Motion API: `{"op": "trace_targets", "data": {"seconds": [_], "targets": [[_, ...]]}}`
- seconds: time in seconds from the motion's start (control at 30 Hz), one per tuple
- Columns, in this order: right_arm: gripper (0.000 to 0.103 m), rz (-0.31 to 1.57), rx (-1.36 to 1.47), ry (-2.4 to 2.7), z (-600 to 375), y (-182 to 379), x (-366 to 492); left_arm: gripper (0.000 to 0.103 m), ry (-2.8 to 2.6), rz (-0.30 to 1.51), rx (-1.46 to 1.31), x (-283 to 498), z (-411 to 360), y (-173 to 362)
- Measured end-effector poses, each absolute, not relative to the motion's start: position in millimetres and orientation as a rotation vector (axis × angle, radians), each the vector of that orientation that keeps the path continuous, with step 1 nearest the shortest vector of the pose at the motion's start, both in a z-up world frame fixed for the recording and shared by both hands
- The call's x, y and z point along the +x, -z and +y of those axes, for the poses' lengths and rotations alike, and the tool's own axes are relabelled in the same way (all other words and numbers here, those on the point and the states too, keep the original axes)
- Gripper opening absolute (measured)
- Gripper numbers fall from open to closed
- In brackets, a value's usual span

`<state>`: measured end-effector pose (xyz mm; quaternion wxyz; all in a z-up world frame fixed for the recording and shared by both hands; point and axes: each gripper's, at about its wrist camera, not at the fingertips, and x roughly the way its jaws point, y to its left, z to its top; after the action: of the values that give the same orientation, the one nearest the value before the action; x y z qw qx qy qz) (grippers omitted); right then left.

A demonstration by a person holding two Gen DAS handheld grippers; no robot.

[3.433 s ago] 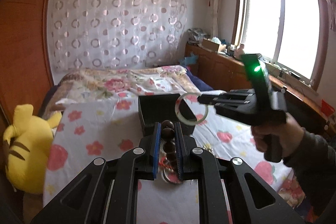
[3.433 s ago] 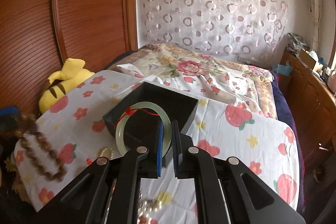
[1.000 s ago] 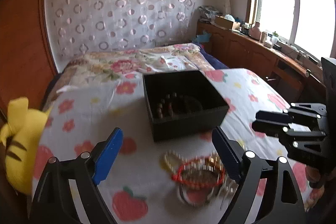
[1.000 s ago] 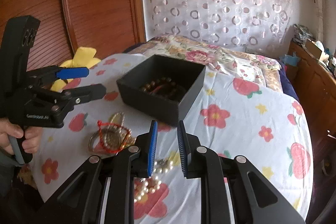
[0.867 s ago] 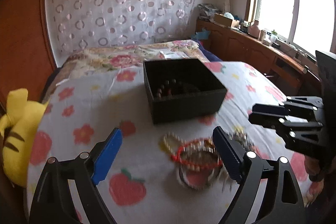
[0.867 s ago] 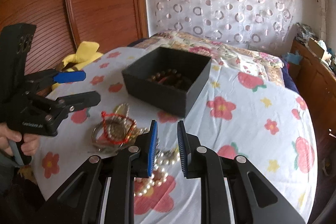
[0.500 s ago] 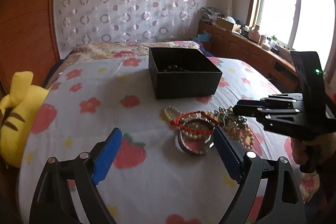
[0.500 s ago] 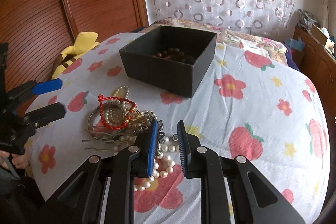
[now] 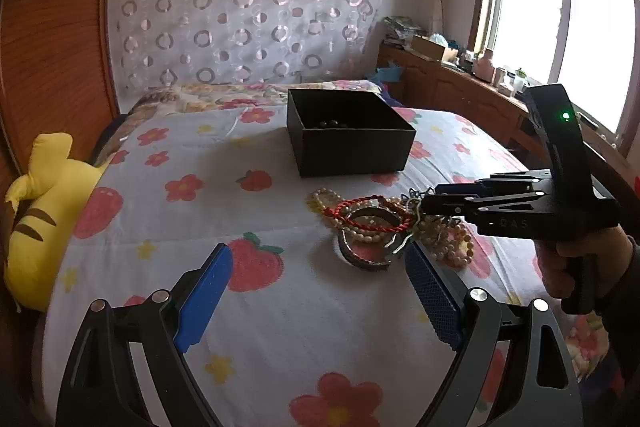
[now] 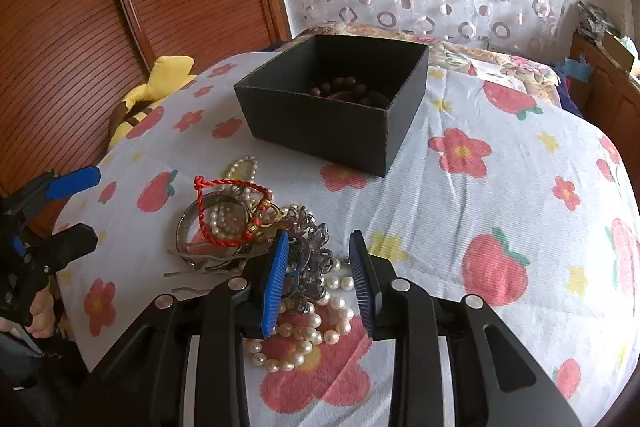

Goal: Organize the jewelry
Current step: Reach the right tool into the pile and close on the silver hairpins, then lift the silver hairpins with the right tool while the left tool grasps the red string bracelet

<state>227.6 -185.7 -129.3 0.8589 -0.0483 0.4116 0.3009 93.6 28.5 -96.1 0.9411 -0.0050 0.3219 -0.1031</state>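
— On the bedsheet (image 10: 500, 187), what lies where?
— Near me, the jewelry pile (image 10: 256, 239); far behind it the black box (image 10: 332, 115), dark beads inside.
— Your claws?
— My right gripper (image 10: 320, 279) is opening over the pile's pearls, squeezing nothing. My left gripper (image 9: 320, 291) gapes wide and empty.
— Any writing?
— Faint letters on my right gripper's side, perhaps "DAS".

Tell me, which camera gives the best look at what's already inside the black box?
The right wrist view: it looks down into the black box, showing a dark bead bracelet with something red beside it. The left wrist view sees the box from lower, so only a few bead tops show over the rim.
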Motion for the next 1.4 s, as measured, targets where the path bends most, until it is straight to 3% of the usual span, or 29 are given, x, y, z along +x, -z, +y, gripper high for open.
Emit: {"op": "trace_targets", "data": {"seconds": [0.07, 0.1, 0.23, 0.87, 0.93, 1.0, 1.1, 1.23, 1.4], "targets": [[0.029, 0.865, -0.111, -0.641, -185, 129, 227, 0.084, 0.21, 0.657, -0.009, 92, 27, 96], [0.02, 0.866, -0.11, -0.653, -184, 129, 227, 0.084, 0.21, 0.659, -0.009, 90, 27, 96], [0.015, 0.834, -0.114, -0.681, -184, 123, 219, 0.084, 0.209, 0.662, -0.011, 92, 25, 95], [0.011, 0.671, -0.05, -0.598, -242, 91, 187, 0.084, 0.236, 0.704, -0.021, 108, 15, 98], [0.011, 0.671, -0.03, -0.597, -249, 94, 185, 0.079, 0.244, 0.701, -0.034, 112, 17, 98], [0.011, 0.671, -0.01, -0.592, -255, 97, 183, 0.062, 0.253, 0.71, -0.056, 119, 20, 98], [0.011, 0.672, 0.019, -0.591, -260, 102, 182, 0.047, 0.278, 0.74, -0.095, 133, 23, 99], [0.011, 0.661, 0.04, -0.591, -260, 101, 181, 0.042, 0.291, 0.769, -0.113, 151, 20, 103], [0.011, 0.639, 0.026, -0.602, -252, 92, 177, 0.028, 0.316, 0.833, -0.191, 179, 23, 115]]}}
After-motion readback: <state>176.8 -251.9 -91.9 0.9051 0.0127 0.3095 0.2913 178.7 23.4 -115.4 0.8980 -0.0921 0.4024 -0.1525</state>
